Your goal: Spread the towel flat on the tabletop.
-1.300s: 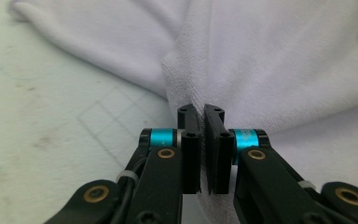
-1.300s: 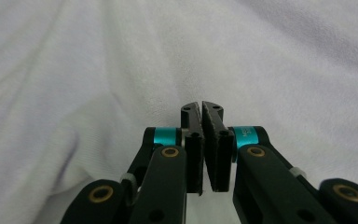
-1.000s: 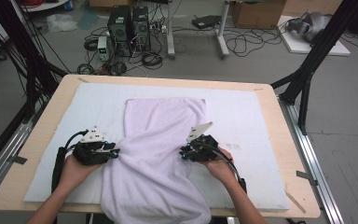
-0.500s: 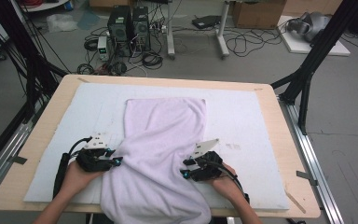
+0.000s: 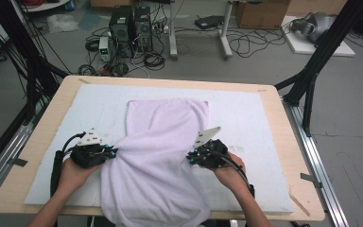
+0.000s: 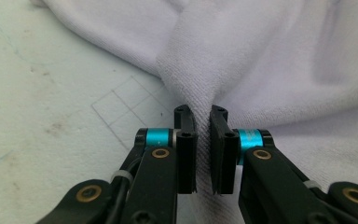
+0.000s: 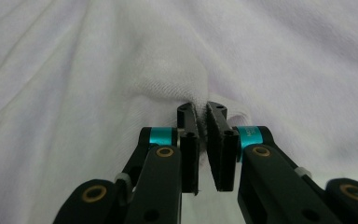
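High view: white terry-cloth towel (image 5: 163, 156) lies lengthwise on the pale blue mat (image 5: 246, 113) covering the wooden worktop (image 5: 283, 142), near end hanging over the worktop's front edge. Soft, limp, light; likely sags and bunches when lifted, so best taken at the side edges, both at once. Left tongs (image 5: 112, 152) at the towel's left edge, right tongs (image 5: 192, 156) at its right edge, roughly level with each other. Left gripper view: left tongs (image 6: 201, 122) have just been closing and are nearly together, clenched on a pinched fold of towel (image 6: 261, 60). Right gripper view: right tongs (image 7: 201, 119) likewise just closing, clamped on a bunched ridge of towel (image 7: 168, 70).
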`<state>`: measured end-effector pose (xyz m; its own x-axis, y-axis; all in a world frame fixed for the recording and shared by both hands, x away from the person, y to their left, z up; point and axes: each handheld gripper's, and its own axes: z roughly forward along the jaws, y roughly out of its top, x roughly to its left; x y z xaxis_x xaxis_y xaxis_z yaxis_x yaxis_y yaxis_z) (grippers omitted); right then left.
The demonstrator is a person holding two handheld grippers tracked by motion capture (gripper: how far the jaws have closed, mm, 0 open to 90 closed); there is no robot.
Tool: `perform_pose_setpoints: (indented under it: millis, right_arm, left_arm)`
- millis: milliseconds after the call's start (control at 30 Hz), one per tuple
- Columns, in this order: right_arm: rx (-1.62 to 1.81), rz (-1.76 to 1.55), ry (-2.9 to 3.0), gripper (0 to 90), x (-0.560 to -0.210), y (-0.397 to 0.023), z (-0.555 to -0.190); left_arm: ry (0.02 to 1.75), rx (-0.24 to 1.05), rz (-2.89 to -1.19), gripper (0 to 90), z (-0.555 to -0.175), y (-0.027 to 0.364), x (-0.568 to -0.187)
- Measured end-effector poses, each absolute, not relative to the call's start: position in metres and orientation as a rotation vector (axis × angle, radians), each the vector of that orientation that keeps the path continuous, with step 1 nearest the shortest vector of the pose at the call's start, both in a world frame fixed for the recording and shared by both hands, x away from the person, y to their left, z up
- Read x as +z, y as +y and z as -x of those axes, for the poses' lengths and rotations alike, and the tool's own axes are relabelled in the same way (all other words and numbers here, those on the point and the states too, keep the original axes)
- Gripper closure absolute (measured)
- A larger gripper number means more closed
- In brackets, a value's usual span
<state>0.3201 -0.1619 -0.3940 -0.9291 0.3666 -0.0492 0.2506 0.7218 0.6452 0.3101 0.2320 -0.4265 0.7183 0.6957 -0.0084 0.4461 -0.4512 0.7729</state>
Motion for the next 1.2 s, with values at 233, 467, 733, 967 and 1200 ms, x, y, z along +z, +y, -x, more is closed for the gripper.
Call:
perform_pose_setpoints:
  millis: [233, 467, 733, 967, 1200]
  right_arm:
    - [0.982, -0.439, 2.828, 76.4, -0.426, -0.130, -0.330]
    - [1.172, -0.408, 2.705, 76.2, -0.399, -0.168, -0.309]
    - [1.087, -0.311, 2.881, 72.9, -0.436, -0.154, -0.296]
    - [1.083, -0.318, 2.902, 87.8, -0.430, -0.167, -0.288]
    - [1.172, -0.401, 2.866, 86.9, -0.410, -0.215, -0.261]
  left_arm:
    - [0.868, 0.366, -2.141, 74.4, -0.312, 0.228, -0.436]
    - [0.890, 0.373, -2.114, 71.4, -0.312, 0.231, -0.436]
    - [0.882, 0.358, -2.126, 70.2, -0.311, 0.228, -0.440]
    - [0.876, 0.348, -2.135, 72.4, -0.311, 0.228, -0.443]
    - [0.850, 0.352, -2.114, 69.8, -0.301, 0.234, -0.435]
